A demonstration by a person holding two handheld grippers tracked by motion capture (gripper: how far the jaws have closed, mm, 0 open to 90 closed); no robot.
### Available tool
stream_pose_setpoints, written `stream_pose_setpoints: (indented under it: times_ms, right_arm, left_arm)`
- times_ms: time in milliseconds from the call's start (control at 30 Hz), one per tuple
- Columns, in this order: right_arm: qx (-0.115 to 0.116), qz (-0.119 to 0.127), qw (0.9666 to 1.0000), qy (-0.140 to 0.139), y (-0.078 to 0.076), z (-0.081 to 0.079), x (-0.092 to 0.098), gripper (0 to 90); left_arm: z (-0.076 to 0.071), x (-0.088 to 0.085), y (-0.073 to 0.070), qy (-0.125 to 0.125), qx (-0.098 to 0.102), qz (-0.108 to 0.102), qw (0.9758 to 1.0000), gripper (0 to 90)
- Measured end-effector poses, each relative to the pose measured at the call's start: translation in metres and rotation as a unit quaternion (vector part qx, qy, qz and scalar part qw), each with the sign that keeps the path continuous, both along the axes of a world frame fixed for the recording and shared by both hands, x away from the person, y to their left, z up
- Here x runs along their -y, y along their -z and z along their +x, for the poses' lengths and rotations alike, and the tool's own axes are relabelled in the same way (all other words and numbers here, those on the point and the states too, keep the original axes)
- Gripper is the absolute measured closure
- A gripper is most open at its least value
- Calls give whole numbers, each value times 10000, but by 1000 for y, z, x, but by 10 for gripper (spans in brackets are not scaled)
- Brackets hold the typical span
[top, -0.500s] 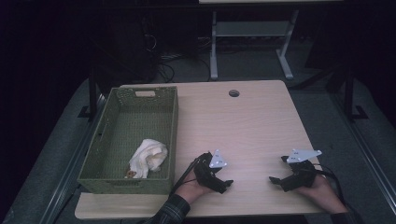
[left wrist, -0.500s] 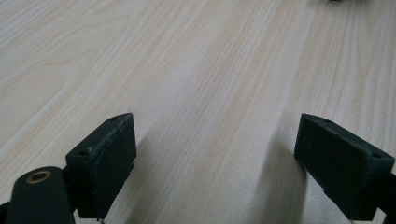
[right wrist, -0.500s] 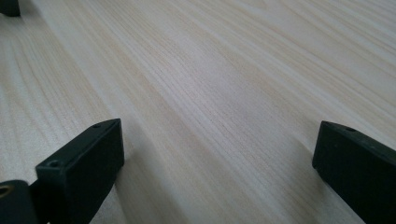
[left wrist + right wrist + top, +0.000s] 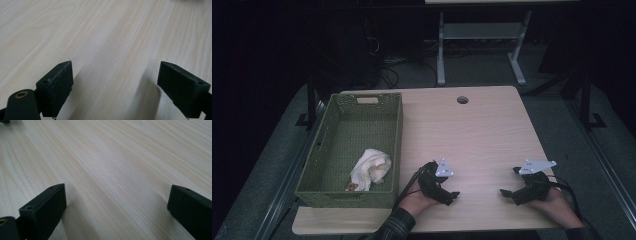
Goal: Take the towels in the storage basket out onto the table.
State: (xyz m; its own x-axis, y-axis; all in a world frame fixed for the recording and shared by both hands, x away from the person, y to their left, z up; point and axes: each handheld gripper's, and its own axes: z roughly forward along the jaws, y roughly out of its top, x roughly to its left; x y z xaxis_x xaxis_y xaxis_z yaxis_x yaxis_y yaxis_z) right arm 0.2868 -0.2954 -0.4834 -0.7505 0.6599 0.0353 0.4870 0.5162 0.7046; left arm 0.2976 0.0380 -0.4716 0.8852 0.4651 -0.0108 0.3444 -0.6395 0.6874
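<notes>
My left claw (image 4: pixel 447 192) rests low on the pale wooden counter (image 4: pixel 472 130), jaws spread wide with nothing but bare wood grain between them; my right claw (image 4: pixel 510 192) sits well apart to the side, likewise released and empty. Out past the left one, the crumpled white cloth (image 4: pixel 371 168) lies inside the green woven plastic basket (image 4: pixel 398 125), near its front corner. It looks soft, light and floppy, so I'd pinch a raised fold on top.

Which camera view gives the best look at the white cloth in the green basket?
The high view: the white cloth lies crumpled in the green basket, near its front. Both gripper views look along open jaws at bare tabletop instead.
</notes>
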Motion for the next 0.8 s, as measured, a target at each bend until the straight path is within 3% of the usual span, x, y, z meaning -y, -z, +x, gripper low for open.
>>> stream_pose_setpoints:
  times_ms: [133,267,367,500,800]
  right_arm:
    - [-3,2,10000,13,0,0,0,18]
    - [13,-13,10000,31,0,-1,1,18]
    - [13,-13,10000,32,0,-1,1,18]
    - [12,-12,10000,33,0,-1,1,18]
    - [13,-11,10000,31,0,-1,1,18]
  left_arm:
    - [3,-2,-4,-126,-60,-65,9999,127]
    - [2,-6,-9,-187,7,-22,9998,127]
    - [2,-8,-11,-272,-62,-145,9995,127]
    - [1,-10,-13,-296,-70,-89,9995,128]
    - [-1,-15,-27,-435,61,-163,9989,128]
